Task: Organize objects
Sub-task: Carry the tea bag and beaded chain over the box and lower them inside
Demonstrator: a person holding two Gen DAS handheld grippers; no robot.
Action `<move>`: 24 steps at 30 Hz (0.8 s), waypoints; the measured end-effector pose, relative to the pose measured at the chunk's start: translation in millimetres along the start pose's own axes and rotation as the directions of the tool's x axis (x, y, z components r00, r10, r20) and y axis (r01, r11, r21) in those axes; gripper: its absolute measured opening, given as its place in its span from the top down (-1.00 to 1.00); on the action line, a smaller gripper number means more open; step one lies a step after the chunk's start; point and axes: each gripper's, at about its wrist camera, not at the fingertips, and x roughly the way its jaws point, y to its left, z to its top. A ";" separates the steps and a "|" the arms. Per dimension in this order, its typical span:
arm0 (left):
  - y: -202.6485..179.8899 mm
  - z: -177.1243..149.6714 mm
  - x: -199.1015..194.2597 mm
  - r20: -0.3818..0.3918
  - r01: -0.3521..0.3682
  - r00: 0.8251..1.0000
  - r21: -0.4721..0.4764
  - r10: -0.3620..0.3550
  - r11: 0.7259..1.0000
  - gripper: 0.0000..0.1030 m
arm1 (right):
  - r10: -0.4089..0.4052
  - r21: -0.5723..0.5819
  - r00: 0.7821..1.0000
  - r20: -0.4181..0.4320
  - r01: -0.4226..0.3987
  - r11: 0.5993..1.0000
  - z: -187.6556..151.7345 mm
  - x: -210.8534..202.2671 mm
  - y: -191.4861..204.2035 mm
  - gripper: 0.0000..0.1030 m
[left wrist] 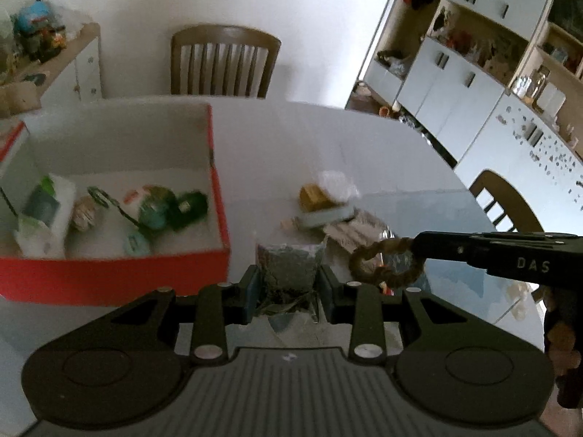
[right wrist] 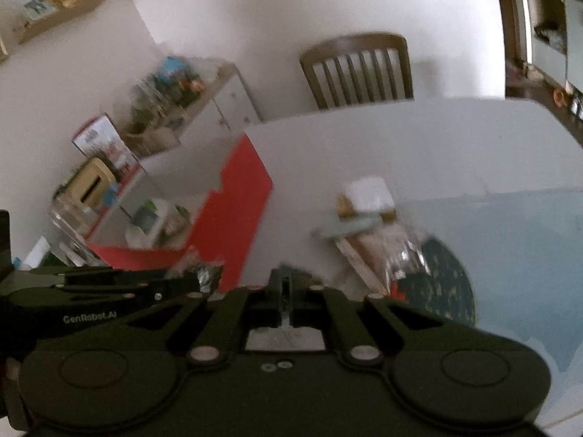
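Note:
My left gripper (left wrist: 289, 284) is shut on a clear bag of grey-green dried herbs (left wrist: 289, 266), held above the white table just right of the red box (left wrist: 116, 273). The box holds several small packets and jars (left wrist: 160, 207). My right gripper (left wrist: 415, 249) reaches in from the right, shut on a brown braided ring (left wrist: 386, 264). In the right wrist view its jaws (right wrist: 286, 291) are pressed together, the ring hidden, and the left gripper with the bag (right wrist: 204, 273) shows at the left beside the red box (right wrist: 237, 200).
A loose pile (left wrist: 335, 207) of a yellow packet, white packet, flat box and sticks lies on the table, beside a dark round mat (right wrist: 441, 284) with a glass jar. Wooden chairs (left wrist: 222, 62) stand at the far edge and at the right. Cabinets line the right wall.

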 end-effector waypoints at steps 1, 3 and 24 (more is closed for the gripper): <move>2.8 5.1 -5.7 0.008 0.000 1.000 0.001 0.000 1.000 0.35 | 0.007 -0.007 1.000 0.010 -0.007 1.000 4.7 -2.5 2.6 0.96; 7.9 13.1 -14.6 0.022 -0.011 1.000 0.007 0.011 1.000 0.35 | 0.020 -0.023 0.999 0.030 -0.019 1.000 14.4 -6.0 10.3 0.96; 118.7 72.0 -47.9 0.057 -0.229 0.971 -0.052 0.231 0.972 0.35 | 0.136 -0.328 0.989 0.051 -0.111 0.938 94.1 39.8 129.5 0.96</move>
